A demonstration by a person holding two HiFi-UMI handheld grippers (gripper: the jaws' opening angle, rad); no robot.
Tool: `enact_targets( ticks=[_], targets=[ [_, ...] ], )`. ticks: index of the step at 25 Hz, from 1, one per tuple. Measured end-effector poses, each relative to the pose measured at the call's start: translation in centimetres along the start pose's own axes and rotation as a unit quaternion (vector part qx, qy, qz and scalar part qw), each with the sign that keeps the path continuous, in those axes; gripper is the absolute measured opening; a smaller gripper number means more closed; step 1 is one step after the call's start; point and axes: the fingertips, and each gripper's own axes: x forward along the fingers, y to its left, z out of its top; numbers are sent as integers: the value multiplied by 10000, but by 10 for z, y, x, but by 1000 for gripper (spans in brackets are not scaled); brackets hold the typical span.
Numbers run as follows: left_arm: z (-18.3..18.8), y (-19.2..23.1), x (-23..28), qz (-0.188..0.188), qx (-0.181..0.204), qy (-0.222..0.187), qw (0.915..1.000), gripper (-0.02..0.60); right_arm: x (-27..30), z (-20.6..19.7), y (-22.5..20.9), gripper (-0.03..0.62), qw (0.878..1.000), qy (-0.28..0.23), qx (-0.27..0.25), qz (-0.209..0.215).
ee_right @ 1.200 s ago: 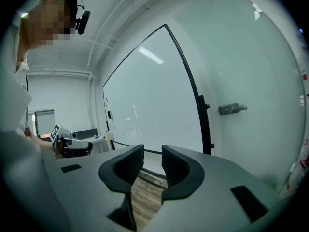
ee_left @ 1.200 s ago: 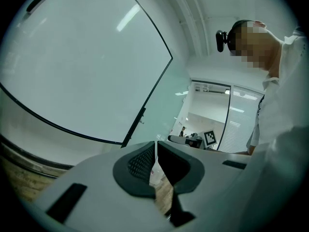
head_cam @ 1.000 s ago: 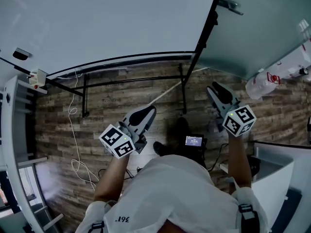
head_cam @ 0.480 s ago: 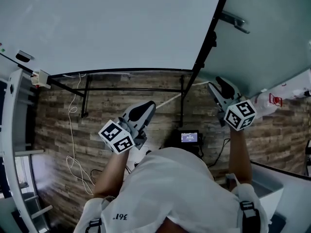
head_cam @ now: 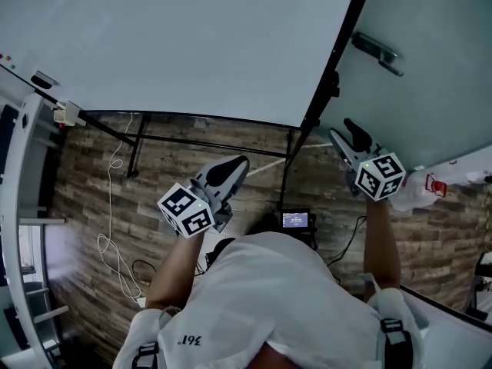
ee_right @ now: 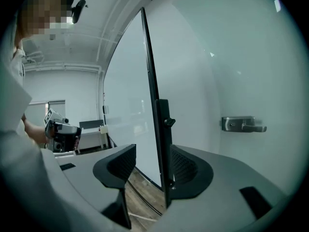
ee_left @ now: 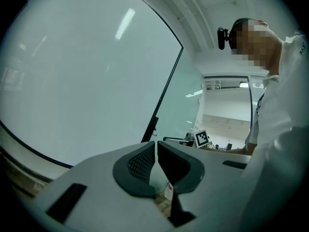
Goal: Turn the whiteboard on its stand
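Above wood-plank floor [head_cam: 84,206] stands smooth whiteboard [head_cam: 184,44] (black-edged).

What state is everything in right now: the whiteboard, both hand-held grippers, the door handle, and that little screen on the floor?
Whiteboard, upright on its stand.
Left hand-held gripper, shut, nothing between the jaws.
Right hand-held gripper, open, jaws have just been opening, the whiteboard's black frame between them, not clamped.
Door handle, level.
Screen, lit.

You've got one whiteboard [head_cam: 177,44] and one door handle [head_cam: 378,52] ahead. Two grippers: left gripper [head_cam: 233,166], right gripper [head_cam: 352,131]. One lit screen [head_cam: 295,220] below.
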Motion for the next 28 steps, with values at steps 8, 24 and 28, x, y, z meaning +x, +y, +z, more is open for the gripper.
enact_targets(
  ticks=[8, 24, 28],
  targets=[
    [-2, 11, 20, 124, -112, 29, 9999, 8, 37, -6, -21, 250, 9992, 250, -227, 230],
    [3, 53, 11, 11, -133, 236, 9996, 8, 91, -4, -24, 259, 9983, 485, -281, 171],
    [6, 61, 2, 92, -127, 226, 9996, 8, 93, 1, -31, 222, 9980, 510, -383, 52]
  ],
)
